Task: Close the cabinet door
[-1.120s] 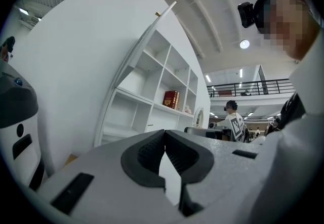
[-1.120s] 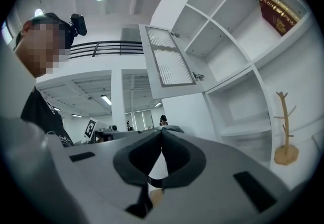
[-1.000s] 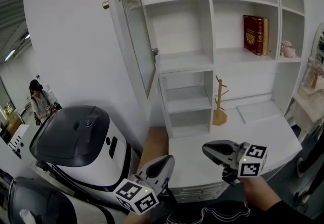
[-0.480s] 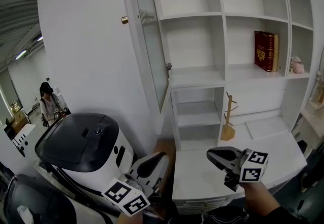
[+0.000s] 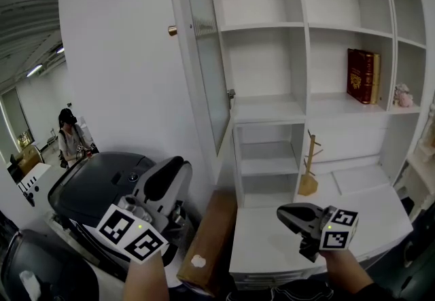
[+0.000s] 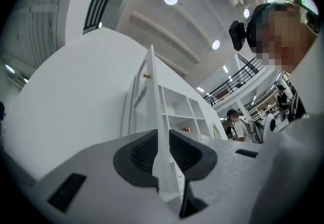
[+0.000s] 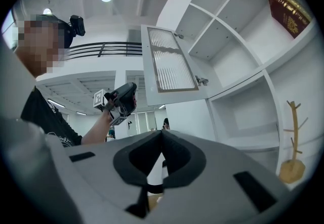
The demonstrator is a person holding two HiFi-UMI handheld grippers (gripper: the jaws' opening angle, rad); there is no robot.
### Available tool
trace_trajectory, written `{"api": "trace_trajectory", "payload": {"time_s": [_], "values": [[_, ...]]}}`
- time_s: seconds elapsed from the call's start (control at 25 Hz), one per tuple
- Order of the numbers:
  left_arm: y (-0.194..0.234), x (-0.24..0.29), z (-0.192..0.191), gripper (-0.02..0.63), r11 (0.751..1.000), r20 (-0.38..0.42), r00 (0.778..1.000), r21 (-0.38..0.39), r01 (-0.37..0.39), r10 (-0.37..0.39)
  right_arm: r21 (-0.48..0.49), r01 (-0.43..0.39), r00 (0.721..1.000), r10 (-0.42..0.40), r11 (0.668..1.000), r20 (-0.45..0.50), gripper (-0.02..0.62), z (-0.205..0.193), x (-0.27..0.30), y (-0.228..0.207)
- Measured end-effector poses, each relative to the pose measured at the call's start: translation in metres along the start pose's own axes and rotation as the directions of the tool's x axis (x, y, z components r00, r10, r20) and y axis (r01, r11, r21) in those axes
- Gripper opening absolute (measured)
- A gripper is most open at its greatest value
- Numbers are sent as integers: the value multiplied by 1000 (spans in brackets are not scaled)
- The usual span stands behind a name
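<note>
The white cabinet [image 5: 272, 113] has its tall glass-panelled door [image 5: 207, 62] swung open to the left, a small brass knob [image 5: 172, 31] on its outer face. My left gripper [image 5: 178, 169] is raised at the lower left, below and apart from the door. Its jaws are opening by a narrow gap with nothing between them. In the left gripper view, the door's edge [image 6: 153, 94] stands far beyond that gap. My right gripper [image 5: 284, 213] hovers level over the counter [image 5: 272, 238], shut and empty. The right gripper view shows the door [image 7: 172, 66] and the left gripper [image 7: 121, 100].
A black-and-white machine [image 5: 102, 187] stands just left of the door. A red book [image 5: 361, 75] and a small pink figure [image 5: 404, 96] are on the right shelves, and a wooden peg stand [image 5: 309, 170] is on the counter. A person [image 5: 71, 140] stands far off at the left.
My left gripper has risen and swung left, from low centre to beside the machine. The head view has tilted up, showing more of the door. The right gripper has hardly moved.
</note>
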State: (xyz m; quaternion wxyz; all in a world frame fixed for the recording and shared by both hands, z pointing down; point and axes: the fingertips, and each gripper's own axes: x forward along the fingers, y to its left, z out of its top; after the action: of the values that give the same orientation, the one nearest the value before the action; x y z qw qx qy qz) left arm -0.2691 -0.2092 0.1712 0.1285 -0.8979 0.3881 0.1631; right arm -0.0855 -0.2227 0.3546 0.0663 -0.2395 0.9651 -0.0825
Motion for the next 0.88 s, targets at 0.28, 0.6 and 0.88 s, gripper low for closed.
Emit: {"api": "trace_trajectory", "payload": {"time_s": [0.28, 0.6, 0.88], "values": [[32, 35, 44, 111, 998, 64, 997, -34, 46, -44, -20, 13, 1000, -14, 1000, -12, 6, 6, -5, -5], [62, 76, 103, 181, 979, 198, 969, -110, 169, -145, -41, 15, 999, -17, 999, -44, 6, 9, -5, -11], [67, 109, 149, 202, 917, 351, 900, -203, 342, -258, -50, 48, 998, -51, 998, -48, 6, 15, -14, -25]]}}
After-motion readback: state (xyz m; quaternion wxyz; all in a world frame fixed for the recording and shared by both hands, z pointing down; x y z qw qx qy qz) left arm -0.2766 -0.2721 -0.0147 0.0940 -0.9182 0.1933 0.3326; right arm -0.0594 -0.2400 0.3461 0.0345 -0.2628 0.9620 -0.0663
